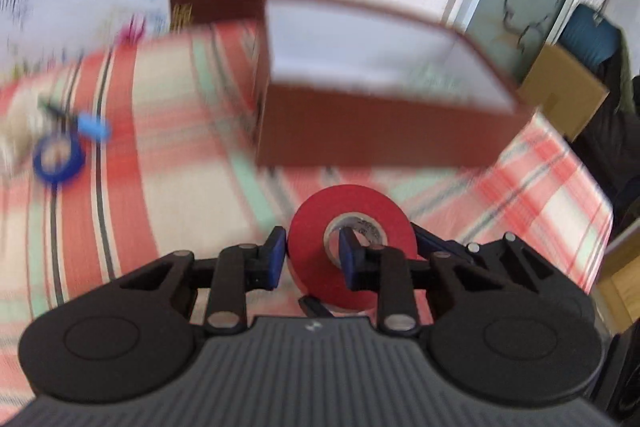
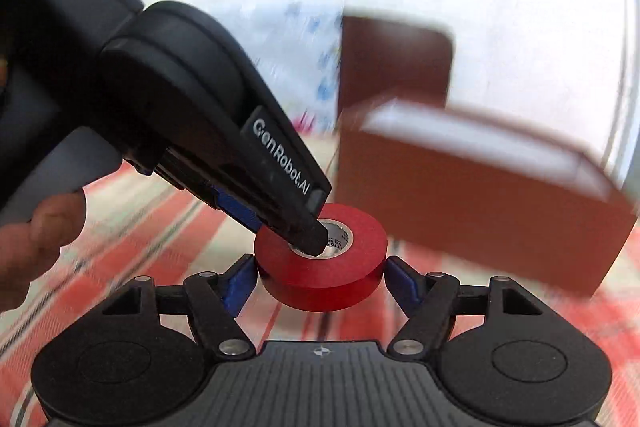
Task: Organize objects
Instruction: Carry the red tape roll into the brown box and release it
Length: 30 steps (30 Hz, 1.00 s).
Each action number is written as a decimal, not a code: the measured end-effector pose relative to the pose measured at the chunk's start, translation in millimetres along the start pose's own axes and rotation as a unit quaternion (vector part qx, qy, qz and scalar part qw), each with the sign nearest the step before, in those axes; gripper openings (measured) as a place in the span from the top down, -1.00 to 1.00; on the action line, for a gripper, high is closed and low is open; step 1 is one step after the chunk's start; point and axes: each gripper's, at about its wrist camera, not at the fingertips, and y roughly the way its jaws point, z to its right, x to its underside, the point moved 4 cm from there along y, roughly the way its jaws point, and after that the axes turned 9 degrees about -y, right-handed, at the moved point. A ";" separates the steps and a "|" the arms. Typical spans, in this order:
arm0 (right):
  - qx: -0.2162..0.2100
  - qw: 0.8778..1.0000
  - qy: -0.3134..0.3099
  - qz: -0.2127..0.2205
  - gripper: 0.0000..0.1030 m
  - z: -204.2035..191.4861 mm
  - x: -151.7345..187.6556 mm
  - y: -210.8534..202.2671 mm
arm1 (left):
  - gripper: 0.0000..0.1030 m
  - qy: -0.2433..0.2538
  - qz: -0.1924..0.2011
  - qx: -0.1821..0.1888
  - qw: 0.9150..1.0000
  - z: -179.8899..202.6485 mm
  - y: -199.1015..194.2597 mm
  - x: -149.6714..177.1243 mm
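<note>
Red tape roll (image 2: 322,263) is pinched by the left gripper (image 1: 312,253), one finger through its core, while the right gripper (image 2: 320,281) brackets it, spread apart. Judged mid-handoff near the brown box (image 1: 380,95) at the surface's far edge; next, closing squarely.

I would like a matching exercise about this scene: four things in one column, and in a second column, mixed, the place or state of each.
Things:
1. red tape roll
2. blue tape roll
3. brown box
4. cardboard box

Places or states:
A. lies on the plaid cloth, far to the left
B. open on top, white inside
C. gripped by the left tool, one finger through its core
D. stands beyond the right edge of the cloth

Pairs: 1-C, 2-A, 3-B, 4-D
</note>
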 end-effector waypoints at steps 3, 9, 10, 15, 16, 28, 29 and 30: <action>0.028 0.999 -0.009 0.030 -0.33 21.9 -24.2 14.4 | 0.41 0.020 0.033 0.006 0.999 13.5 0.1 -34.9; 0.052 0.998 0.006 0.038 -0.33 73.3 -56.8 66.5 | 0.41 0.036 0.069 0.009 0.997 36.4 31.4 -94.7; 0.054 0.998 0.013 0.032 -0.33 81.5 -58.6 78.1 | 0.41 0.036 0.070 0.009 0.997 38.1 39.7 -100.9; 0.061 0.998 0.012 -0.008 -0.37 104.3 -51.0 134.8 | 0.30 0.034 0.072 0.000 0.997 42.9 77.8 -118.8; 0.055 0.998 0.020 -0.003 -0.43 106.8 -49.0 139.5 | 0.25 0.034 0.069 -0.008 0.997 42.3 84.2 -119.6; 0.086 0.994 0.064 0.022 -0.45 93.5 -43.3 102.4 | 0.13 0.042 0.069 -0.038 0.996 38.4 61.7 -96.8; 0.090 0.993 0.066 0.024 -0.45 90.2 -42.3 95.4 | 0.13 0.043 0.074 -0.038 0.996 39.1 55.4 -93.8; 0.092 0.993 0.069 0.026 -0.45 87.1 -40.8 88.5 | 0.13 0.044 0.077 -0.038 0.995 39.2 48.8 -90.5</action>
